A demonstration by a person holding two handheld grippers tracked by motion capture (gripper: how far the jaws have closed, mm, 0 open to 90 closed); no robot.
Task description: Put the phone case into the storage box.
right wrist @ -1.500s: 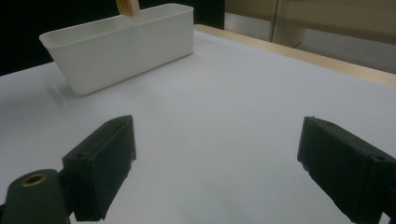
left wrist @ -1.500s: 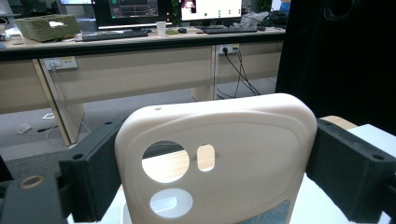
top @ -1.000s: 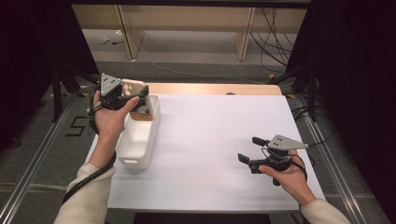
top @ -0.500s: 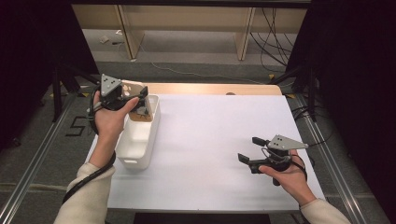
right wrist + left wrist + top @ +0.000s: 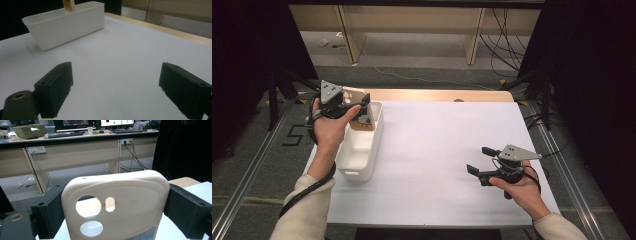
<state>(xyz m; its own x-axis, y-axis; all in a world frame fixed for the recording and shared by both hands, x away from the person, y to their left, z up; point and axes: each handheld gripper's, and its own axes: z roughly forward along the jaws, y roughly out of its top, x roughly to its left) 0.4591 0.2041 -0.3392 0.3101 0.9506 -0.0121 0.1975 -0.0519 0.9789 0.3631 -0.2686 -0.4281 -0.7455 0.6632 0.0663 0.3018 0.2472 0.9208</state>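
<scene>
A cream phone case (image 5: 117, 202) with round camera cut-outs stands upright between the jaws of my left gripper (image 5: 115, 217), and both black jaws press on its sides. In the high view my left gripper (image 5: 362, 107) holds the case (image 5: 354, 93) over the far end of a white bin (image 5: 362, 162) at the table's left. The case's lower tip (image 5: 68, 5) hangs just above the bin (image 5: 65, 27) in the right gripper view. My right gripper (image 5: 480, 160) hovers low over the white table (image 5: 432, 150) at the right, open, with nothing between its jaws (image 5: 115, 92).
The bin stands lengthwise along the table's left edge. A wooden strip (image 5: 437, 95) borders the far side. Metal rails (image 5: 572, 175) run along both sides, and cables (image 5: 507, 30) lie on the floor beyond. Desks with monitors (image 5: 75, 130) stand far behind.
</scene>
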